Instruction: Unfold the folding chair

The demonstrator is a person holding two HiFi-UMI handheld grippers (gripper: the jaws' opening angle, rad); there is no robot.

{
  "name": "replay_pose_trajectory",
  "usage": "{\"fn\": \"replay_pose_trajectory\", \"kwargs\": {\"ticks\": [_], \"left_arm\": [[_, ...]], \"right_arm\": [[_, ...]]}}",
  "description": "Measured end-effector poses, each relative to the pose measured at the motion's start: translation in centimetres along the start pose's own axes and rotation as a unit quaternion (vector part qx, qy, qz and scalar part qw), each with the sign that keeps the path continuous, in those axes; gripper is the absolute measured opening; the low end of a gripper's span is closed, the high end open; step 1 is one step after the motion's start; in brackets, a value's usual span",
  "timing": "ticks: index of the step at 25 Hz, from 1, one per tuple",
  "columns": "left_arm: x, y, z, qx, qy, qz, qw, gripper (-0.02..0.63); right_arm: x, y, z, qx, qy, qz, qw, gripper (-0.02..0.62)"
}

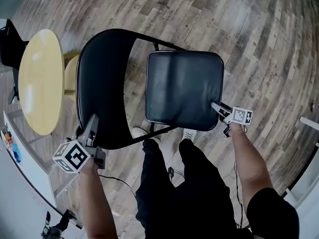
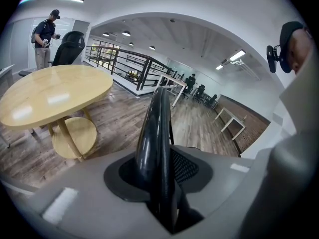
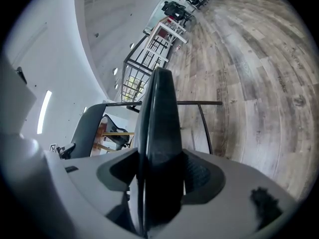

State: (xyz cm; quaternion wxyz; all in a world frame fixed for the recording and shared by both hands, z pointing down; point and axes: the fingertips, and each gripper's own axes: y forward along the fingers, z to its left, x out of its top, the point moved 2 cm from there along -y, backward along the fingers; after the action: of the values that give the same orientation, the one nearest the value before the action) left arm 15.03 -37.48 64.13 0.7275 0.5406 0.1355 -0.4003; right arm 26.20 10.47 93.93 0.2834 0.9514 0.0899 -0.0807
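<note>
The folding chair [image 1: 107, 59] is stood on the wooden floor [image 1: 259, 39], directly in front of the person's legs [image 1: 199, 183]. Its padded seat [image 1: 184, 88] is turned up toward the head view, and floor is seen in the gap between it and the curved backrest [image 1: 99, 98]. The backrest's near edge is clamped in the jaws of the left gripper [image 1: 91, 126], and the black rim [image 2: 157, 143] is seen pinched between them. The seat's near right corner is gripped by the right gripper [image 1: 218, 108], whose jaws are closed on the seat's edge [image 3: 159, 133]. A round yellow table [image 1: 40, 78] with a lower disc [image 1: 71, 76] is placed close beside the backrest on the left. A white shoe [image 1: 139, 132] is seen at the seat's near edge.
</note>
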Motion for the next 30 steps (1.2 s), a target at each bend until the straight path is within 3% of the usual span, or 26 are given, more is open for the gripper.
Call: {"fn": "replay_pose_trajectory", "kwargs": {"ticks": [6,16,30], "left_arm": [[-1.0,1.2,-3.0,0.004,0.004,0.004,1.0000,0.127],[-2.1,2.1,-4.2,0.011,0.000,0.010,0.9999,0.124],[-3.8,3.1,-8.3,-0.013,-0.002,0.019,0.9997,0.109]], "right_arm": [[0.6,-1.2,-3.3,0.027,0.016,0.006,0.999,0.268],[0.4,-1.3,-6.7,0.066,0.038,0.018,0.997,0.268],[0.9,-1.6,-9.8,0.095,0.010,0.015,0.995,0.268]]}}
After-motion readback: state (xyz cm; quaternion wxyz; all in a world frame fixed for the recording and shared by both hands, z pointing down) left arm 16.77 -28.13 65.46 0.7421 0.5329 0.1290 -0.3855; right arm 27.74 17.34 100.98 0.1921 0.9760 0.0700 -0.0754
